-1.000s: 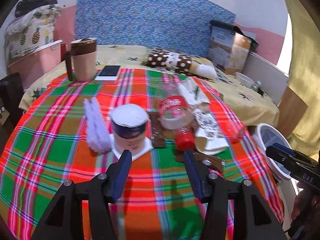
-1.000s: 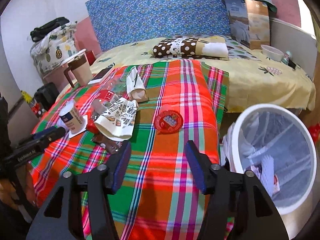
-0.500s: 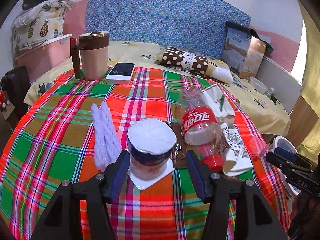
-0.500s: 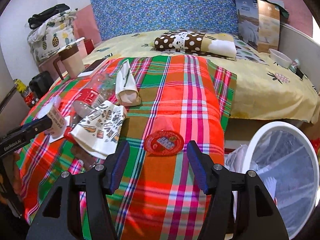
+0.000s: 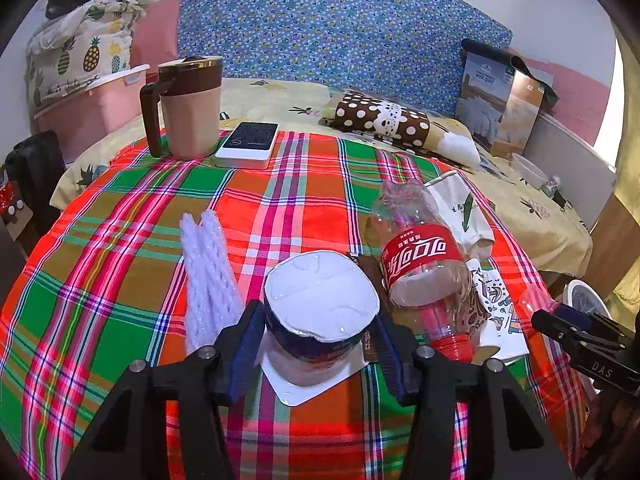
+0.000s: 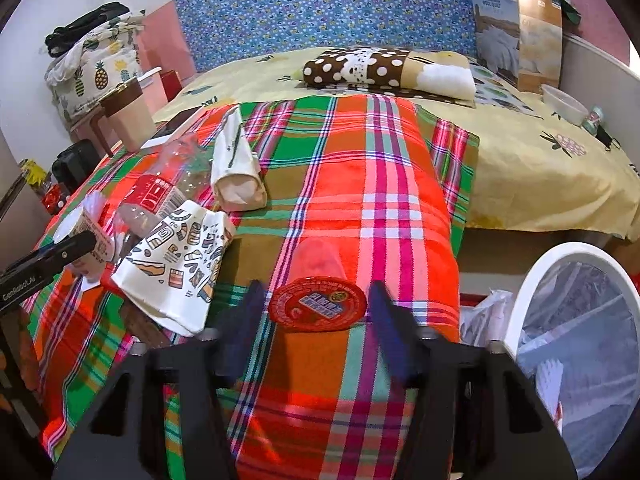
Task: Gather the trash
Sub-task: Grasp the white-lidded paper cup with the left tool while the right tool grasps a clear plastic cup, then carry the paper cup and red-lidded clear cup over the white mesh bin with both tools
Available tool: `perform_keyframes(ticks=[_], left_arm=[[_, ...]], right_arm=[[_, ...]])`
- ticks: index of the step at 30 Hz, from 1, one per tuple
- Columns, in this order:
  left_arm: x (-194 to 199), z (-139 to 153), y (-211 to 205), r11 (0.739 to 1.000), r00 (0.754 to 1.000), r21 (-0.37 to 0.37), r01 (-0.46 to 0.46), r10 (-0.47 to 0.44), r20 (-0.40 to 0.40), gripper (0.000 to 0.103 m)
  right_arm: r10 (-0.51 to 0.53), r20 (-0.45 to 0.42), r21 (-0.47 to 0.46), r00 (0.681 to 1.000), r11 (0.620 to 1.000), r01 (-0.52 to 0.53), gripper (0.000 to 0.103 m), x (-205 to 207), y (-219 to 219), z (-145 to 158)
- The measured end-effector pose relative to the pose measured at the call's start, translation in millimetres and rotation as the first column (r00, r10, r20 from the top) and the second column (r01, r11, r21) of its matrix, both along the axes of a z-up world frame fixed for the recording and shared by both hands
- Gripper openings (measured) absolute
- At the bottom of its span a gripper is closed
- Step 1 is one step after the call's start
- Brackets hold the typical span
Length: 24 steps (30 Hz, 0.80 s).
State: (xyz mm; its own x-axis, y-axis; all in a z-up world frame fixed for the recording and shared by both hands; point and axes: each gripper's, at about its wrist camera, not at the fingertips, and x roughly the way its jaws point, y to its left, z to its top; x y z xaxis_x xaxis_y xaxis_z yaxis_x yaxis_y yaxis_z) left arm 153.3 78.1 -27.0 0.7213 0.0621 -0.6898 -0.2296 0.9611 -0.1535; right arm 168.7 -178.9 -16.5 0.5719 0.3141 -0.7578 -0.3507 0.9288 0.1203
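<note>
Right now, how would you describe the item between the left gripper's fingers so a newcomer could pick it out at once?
On the plaid tablecloth, look at the near edge, where the left gripper brackets a squat yogurt cup. It sits between white foam netting and a cola bottle lying on its side. Only it has a crinkled white foil lid over a dark blue wall.
</note>
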Motion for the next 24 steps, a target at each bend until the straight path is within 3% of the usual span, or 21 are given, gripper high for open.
perform_keyframes(ticks=[24], left_arm=[[-55.6, 38.3, -39.2, 0.995, 0.993, 0.025, 0.096, -0.097, 0.071, 0.053]], right_arm=[[-0.043, 0.067, 0.089, 0.997, 0.995, 0.037, 0.048, -47.8, -21.8, 26.1]])
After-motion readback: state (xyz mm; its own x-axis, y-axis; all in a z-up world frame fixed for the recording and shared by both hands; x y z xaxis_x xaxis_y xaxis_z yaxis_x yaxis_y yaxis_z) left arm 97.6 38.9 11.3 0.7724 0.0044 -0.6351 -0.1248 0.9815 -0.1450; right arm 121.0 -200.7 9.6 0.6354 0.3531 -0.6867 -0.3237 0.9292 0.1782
